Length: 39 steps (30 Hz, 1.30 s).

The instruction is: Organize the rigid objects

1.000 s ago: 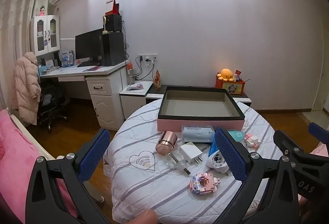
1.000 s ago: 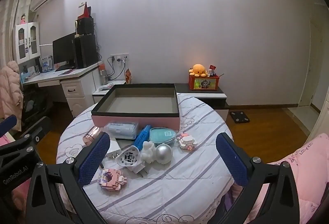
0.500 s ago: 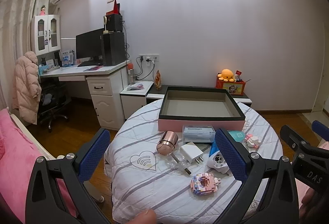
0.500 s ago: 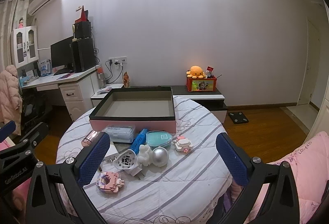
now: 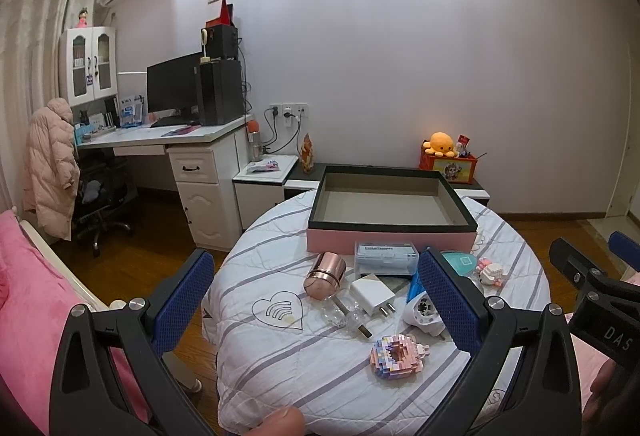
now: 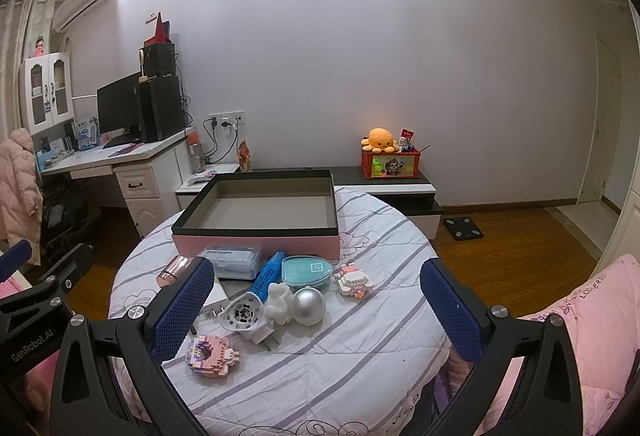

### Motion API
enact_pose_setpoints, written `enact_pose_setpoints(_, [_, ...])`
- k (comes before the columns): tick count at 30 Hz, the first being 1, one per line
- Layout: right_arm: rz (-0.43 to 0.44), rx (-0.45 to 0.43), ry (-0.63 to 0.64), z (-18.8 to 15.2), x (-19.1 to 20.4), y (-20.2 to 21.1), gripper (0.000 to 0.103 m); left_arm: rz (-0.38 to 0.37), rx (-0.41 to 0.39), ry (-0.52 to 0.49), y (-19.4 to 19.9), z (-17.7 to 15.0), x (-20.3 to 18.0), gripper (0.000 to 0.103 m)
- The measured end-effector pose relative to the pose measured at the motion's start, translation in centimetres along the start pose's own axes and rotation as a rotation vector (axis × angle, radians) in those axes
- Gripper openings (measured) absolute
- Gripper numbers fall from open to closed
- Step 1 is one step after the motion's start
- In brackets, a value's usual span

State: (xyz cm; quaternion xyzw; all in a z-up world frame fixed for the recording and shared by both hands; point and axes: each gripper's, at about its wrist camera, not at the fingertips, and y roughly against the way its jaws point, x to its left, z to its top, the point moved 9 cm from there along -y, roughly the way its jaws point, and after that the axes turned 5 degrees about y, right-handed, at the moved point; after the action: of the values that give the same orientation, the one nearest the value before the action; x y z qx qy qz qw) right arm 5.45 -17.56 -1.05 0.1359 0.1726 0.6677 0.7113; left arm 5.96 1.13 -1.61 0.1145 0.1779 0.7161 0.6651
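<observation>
Since a second ago both my views have drawn slightly back and up from the round table under its striped white quilt (image 6: 360, 364); nothing on it has shifted, so I judge sorting not yet begun. My left gripper (image 5: 320, 304) and right gripper (image 6: 316, 312) hang with jaws spread wide and empty, short of the table's 6 o'clock edge. The shallow pink-sided, black-rimmed cardboard box (image 6: 256, 236) sits empty toward 12 o'clock. Just before it lies the cluster: clear plastic floss case (image 6: 234, 261); rose-gold metal cylinder (image 5: 325, 275); white wall charger (image 5: 373, 294); teal oval tin (image 6: 306, 271); silver ball (image 6: 309, 306); white round vented plug (image 6: 242, 314); and nearest 6 o'clock, standing apart, the pink brick-built donut (image 6: 211, 355). Bare quilt lies open from 3 to 5 o'clock; the objects at centre crowd together, several touching, leaving little finger room; the box's near wall must be cleared from above.
</observation>
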Motion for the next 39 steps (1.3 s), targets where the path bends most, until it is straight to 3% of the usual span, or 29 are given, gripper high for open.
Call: enact_pose_setpoints(39, [0.002, 0.012, 0.001, -0.33, -0.29, -0.17, 0.103, 0.001, 0.007, 0.004, -0.32, -0.44, 0.03, 0.103])
